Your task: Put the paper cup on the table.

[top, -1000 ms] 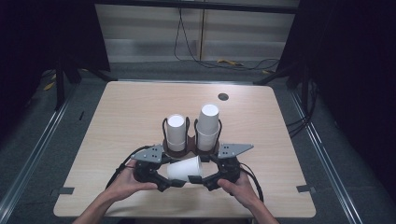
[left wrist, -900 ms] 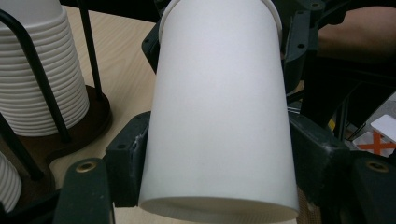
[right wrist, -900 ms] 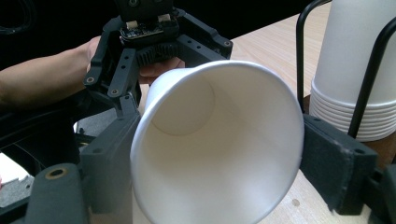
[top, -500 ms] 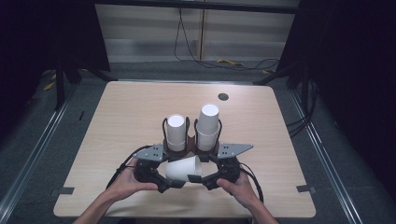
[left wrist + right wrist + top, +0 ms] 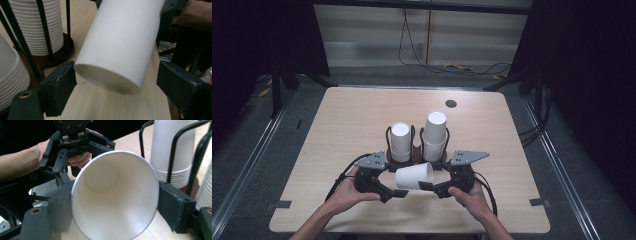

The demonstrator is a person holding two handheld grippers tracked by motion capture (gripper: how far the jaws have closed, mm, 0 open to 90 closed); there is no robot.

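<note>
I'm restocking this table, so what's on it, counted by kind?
Loose paper cup, lying sideways between the grippers: 1
Stacks of paper cups: 2 (left stack, right stack)
Wire cup holder: 1
Handheld grippers: 2 (left gripper, right gripper)
Total: 6

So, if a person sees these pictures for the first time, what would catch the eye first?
Probably the white paper cup lying sideways in the air near the front edge of the table, between the two hands. The right gripper is closed on its rim end, while the left gripper has just opened and stands wide around its base. Right behind are two stacks of cups in a black wire holder.
</note>
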